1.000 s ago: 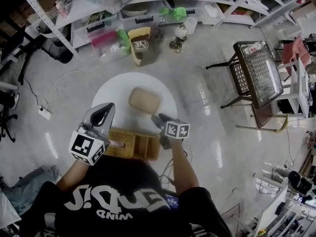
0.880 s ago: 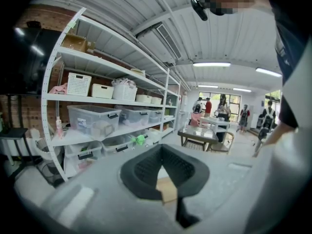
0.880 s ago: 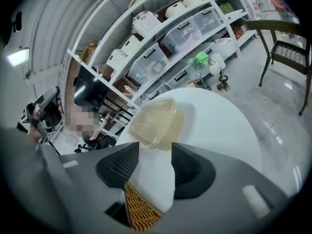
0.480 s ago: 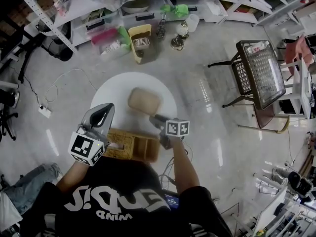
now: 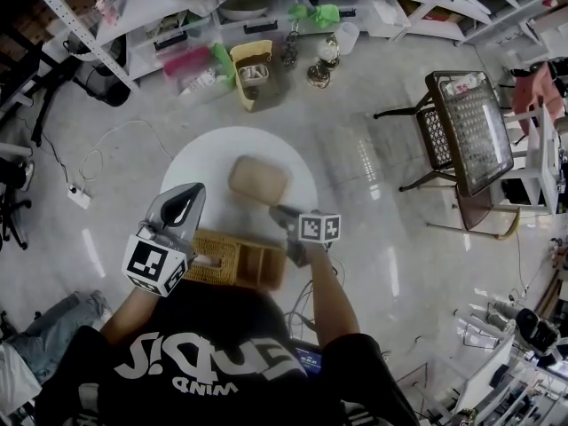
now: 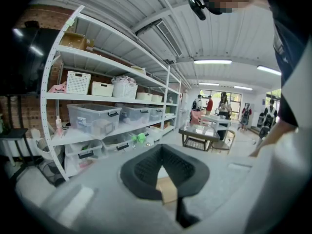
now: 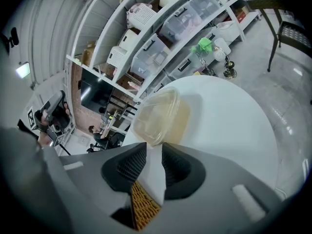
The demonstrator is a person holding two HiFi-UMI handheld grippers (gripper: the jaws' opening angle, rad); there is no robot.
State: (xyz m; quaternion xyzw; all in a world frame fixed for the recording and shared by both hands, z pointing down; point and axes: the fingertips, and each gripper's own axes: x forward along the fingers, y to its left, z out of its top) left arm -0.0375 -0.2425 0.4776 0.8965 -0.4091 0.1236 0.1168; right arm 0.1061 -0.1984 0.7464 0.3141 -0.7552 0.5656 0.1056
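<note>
- The right tool [image 7: 153, 147] has narrowed its jaws since a moment ago. A slim gap remains between them, and they grip nothing.
- Just beyond its tips, centre frame, lies the tan lidded container [image 7: 158, 116]. It now shows a little nearer, but they are not touching.
- The container [image 5: 259, 177] rests in the same spot on the round white worktop [image 5: 195, 162].
- The left tool [image 5: 189, 191] is unchanged at lower left, its tips closed together and empty.
- The woven basket [image 5: 238, 260] sits at the worktop's lower edge, between the two tools.
</note>
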